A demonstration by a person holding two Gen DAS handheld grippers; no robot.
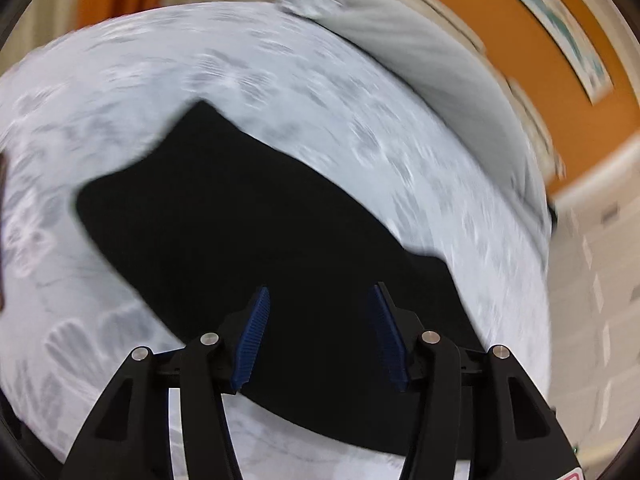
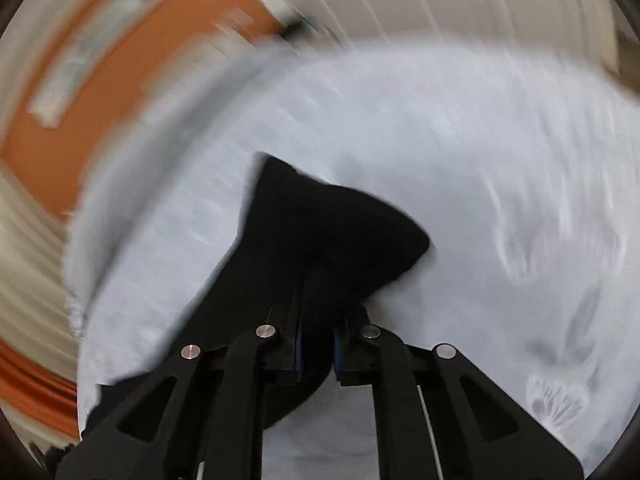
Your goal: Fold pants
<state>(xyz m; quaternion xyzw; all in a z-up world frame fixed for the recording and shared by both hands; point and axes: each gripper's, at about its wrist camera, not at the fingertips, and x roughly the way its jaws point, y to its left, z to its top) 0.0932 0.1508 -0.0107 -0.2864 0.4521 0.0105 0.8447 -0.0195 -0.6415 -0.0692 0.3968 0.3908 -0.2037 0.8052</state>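
Black pants [image 1: 240, 220] lie spread flat on a pale patterned bedsheet [image 1: 340, 92]. My left gripper [image 1: 320, 290] hovers above their near part, open, and its blue pads [image 1: 256, 336] hold nothing. In the right wrist view my right gripper [image 2: 318, 312] is shut on a bunched fold of the black pants [image 2: 320, 220]. That cloth rises in a peak ahead of the fingers and hides their tips. More black cloth trails down to the lower left of that view. Both views are motion-blurred.
The pale bedsheet [image 2: 460, 140] fills most of the right wrist view. A grey pillow or cover [image 1: 440, 68] lies at the bed's far edge. Behind it is an orange wall [image 1: 532, 52] with a framed picture [image 1: 560, 28], and a pale tiled floor [image 1: 600, 300] shows to the right.
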